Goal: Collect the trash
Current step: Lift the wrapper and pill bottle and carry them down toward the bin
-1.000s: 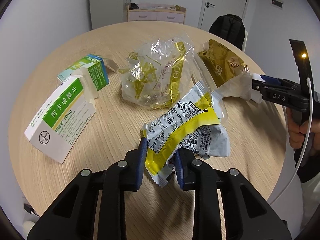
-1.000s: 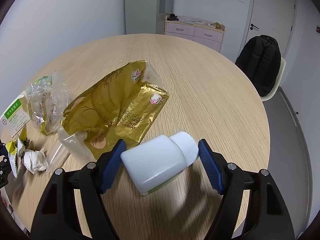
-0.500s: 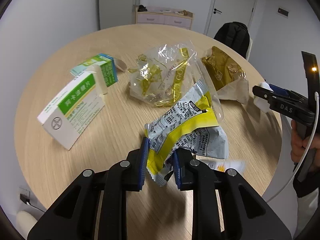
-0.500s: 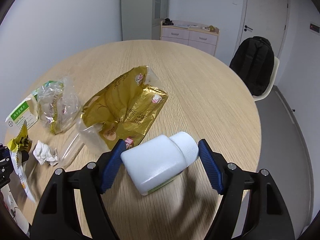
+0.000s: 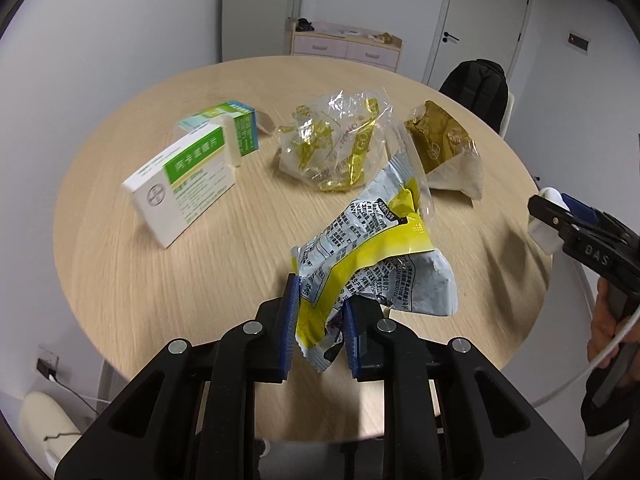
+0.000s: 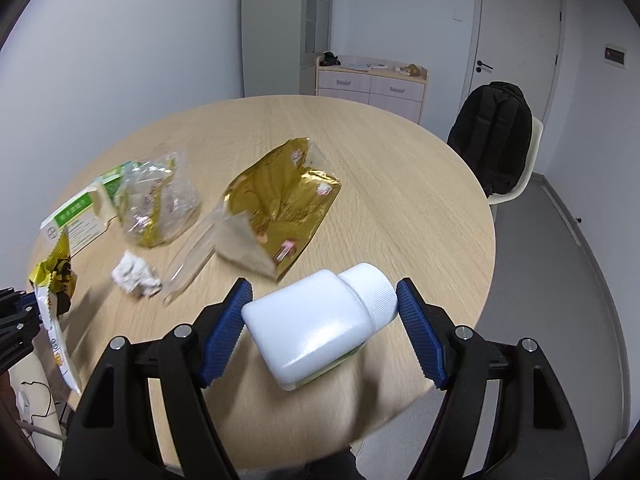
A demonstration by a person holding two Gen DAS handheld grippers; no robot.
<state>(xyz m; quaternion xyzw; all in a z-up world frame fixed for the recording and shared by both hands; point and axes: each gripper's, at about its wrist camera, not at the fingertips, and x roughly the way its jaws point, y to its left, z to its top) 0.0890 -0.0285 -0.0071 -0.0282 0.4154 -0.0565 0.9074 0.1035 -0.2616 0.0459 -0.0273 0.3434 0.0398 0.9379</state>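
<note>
My left gripper (image 5: 320,320) is shut on a silver and yellow snack wrapper (image 5: 372,256) and holds it above the round wooden table (image 5: 160,280). My right gripper (image 6: 320,320) is shut on a white plastic bottle (image 6: 316,324), held sideways above the table's near edge. On the table lie a clear crumpled bag (image 5: 336,148), a gold wrapper (image 6: 280,204), a crumpled white tissue (image 6: 134,276) and two medicine boxes (image 5: 184,180). The held wrapper also shows at the far left of the right wrist view (image 6: 52,280).
A black backpack (image 6: 496,140) sits on a chair behind the table. A low cabinet (image 6: 372,84) stands by the back wall next to a door. A cream object with cables (image 5: 44,428) lies on the floor at the left.
Both grippers have risen and pulled back from the table with their loads. The lifted wrapper has uncovered the crumpled tissue on the table.
</note>
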